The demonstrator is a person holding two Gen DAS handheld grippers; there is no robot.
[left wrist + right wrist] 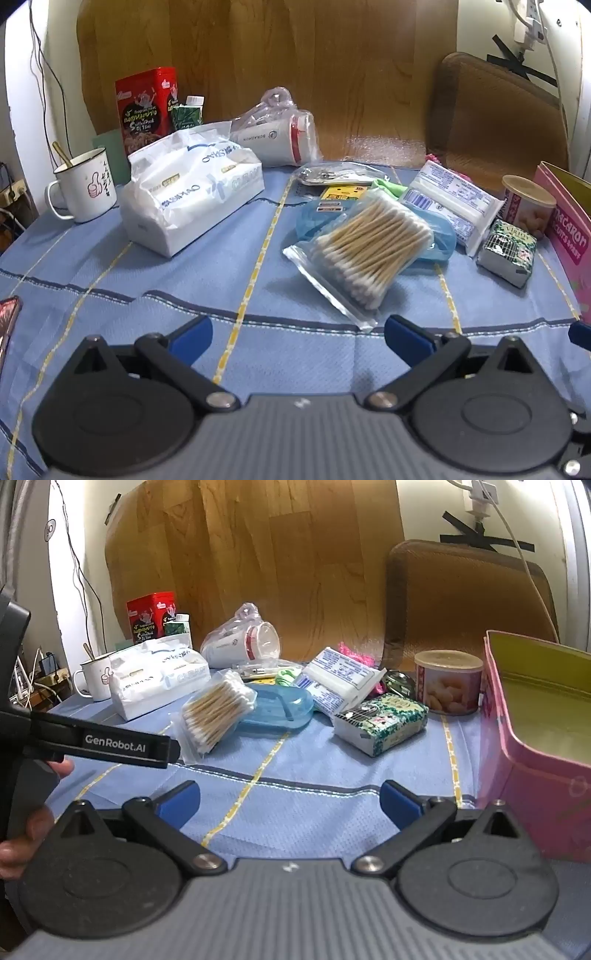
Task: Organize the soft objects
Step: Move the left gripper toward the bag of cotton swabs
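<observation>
Both the left gripper (pixel 298 341) and right gripper (pixel 290 805) hold jaws wide and empty; the tissue pack (pixel 192 195), light and squashy near the worktop's far left, suits a grip across its middle.

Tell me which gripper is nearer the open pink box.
Right. The pink box sits just beside the right gripper, on its right side. The left gripper is farther, with the box at its view's far right edge.

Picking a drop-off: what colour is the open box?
Pink outside, yellow-green inside; clearest in the right wrist view.
</observation>
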